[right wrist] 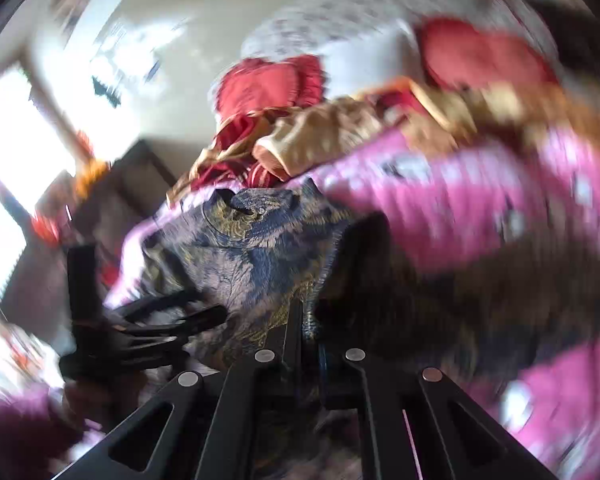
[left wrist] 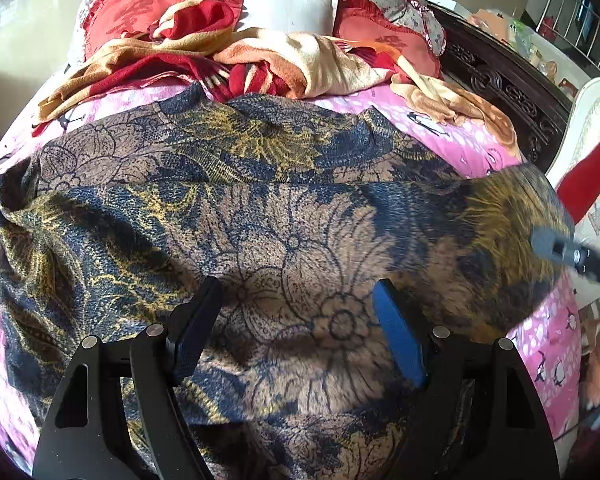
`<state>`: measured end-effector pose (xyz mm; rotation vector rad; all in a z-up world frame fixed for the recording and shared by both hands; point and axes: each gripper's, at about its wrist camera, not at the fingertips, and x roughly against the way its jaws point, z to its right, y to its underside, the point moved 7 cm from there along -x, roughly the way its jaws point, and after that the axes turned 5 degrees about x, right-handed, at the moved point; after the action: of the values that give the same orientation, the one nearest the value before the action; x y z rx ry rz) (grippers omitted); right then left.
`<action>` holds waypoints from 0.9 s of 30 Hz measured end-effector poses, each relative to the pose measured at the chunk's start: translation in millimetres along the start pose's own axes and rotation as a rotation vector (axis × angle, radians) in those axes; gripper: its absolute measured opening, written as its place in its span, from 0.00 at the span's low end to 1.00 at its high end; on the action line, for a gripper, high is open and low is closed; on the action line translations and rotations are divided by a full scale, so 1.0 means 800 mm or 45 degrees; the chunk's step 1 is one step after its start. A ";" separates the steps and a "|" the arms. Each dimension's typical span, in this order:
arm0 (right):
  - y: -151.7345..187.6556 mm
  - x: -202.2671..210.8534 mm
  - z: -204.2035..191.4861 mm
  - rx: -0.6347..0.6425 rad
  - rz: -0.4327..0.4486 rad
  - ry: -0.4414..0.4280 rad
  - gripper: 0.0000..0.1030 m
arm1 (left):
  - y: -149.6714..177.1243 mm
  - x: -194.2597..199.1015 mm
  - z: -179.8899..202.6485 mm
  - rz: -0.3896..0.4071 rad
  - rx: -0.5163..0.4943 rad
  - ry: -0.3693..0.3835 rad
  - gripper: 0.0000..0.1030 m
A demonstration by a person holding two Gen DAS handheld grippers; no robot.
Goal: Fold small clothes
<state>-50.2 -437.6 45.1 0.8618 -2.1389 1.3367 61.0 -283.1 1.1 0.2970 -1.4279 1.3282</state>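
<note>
A wide bed with a pink printed sheet (left wrist: pixel 480 148) fills the scene, and spread across its near half lies the dark floral garment (left wrist: pixel 260 216), a thin brown, navy and mustard patterned fabric, wrinkled, with a fold line running left to right across its middle. Beyond it, at the far end, a rumpled red, orange and cream fleece blanket (left wrist: pixel 204 56) is heaped across the sheet, and behind that sit two red frilled cushions (left wrist: pixel 140 4) with a white pillow (left wrist: pixel 292 8) between them. A dark carved wooden bed frame (left wrist: pixel 512 92) runs along the far right.

Down low in the left wrist view, the left gripper (left wrist: pixel 296 320) hangs over the near part of the garment, black fingers spread wide, bare cloth showing between them, nothing pinched.

Over on the right edge of the garment, the right gripper (left wrist: pixel 548 246) comes in as a blurred black tip against the fabric. Its own camera is smeared, but the fingers (right wrist: pixel 294 328) are pressed together, and the patterned cloth rises right at their tips; whether a fold of it is caught between them, the blur will not let me say.
</note>
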 end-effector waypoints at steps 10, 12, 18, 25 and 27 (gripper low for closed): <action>0.045 0.103 0.193 -0.478 0.219 0.426 0.45 | 0.013 -0.009 0.015 -0.026 -0.057 0.000 0.76; 0.053 0.133 0.248 -0.664 0.319 0.501 0.51 | 0.015 -0.009 0.015 -0.029 -0.052 0.004 0.76; 0.048 0.140 0.332 -0.976 0.448 0.373 0.51 | 0.020 0.015 0.009 -0.006 -0.039 0.017 0.76; 0.027 0.112 0.369 -1.055 0.384 0.449 0.29 | 0.022 0.048 -0.027 0.026 0.037 -0.002 0.76; 0.023 0.123 0.369 -1.024 0.403 0.457 0.05 | 0.022 0.059 -0.043 0.037 0.072 -0.012 0.76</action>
<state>-149.6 -725.0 -22.2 -0.0365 -2.2639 0.5666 48.6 -226.9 21.5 0.3215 -1.4084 1.3942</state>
